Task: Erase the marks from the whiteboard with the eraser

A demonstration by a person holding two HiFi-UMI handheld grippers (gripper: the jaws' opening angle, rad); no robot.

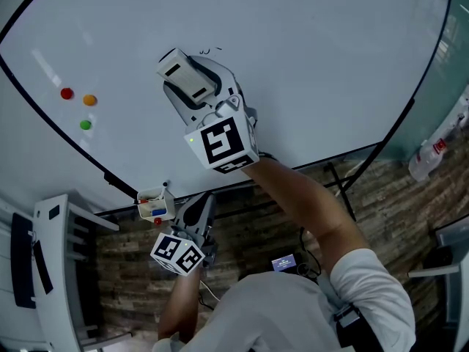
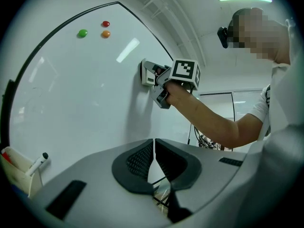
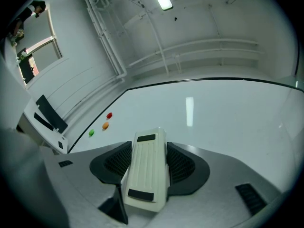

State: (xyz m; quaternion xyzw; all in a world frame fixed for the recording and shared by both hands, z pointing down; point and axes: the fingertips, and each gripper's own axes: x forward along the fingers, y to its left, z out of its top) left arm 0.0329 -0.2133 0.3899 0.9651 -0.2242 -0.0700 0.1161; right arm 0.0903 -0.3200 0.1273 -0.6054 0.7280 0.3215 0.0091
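Held against the whiteboard (image 1: 308, 72), the white eraser (image 3: 147, 167) is clamped between the jaws of the right gripper (image 1: 192, 88). A small dark scribble (image 1: 209, 50) is seen on the board just beside it. Three round magnets, red (image 1: 67, 93), orange (image 1: 89, 100) and green (image 1: 86, 125), are set well off to its left. The left gripper (image 2: 154, 158) is held low by the board's bottom edge, with its jaws closed together on nothing. It is near a small tray (image 1: 150, 196) stocked with markers.
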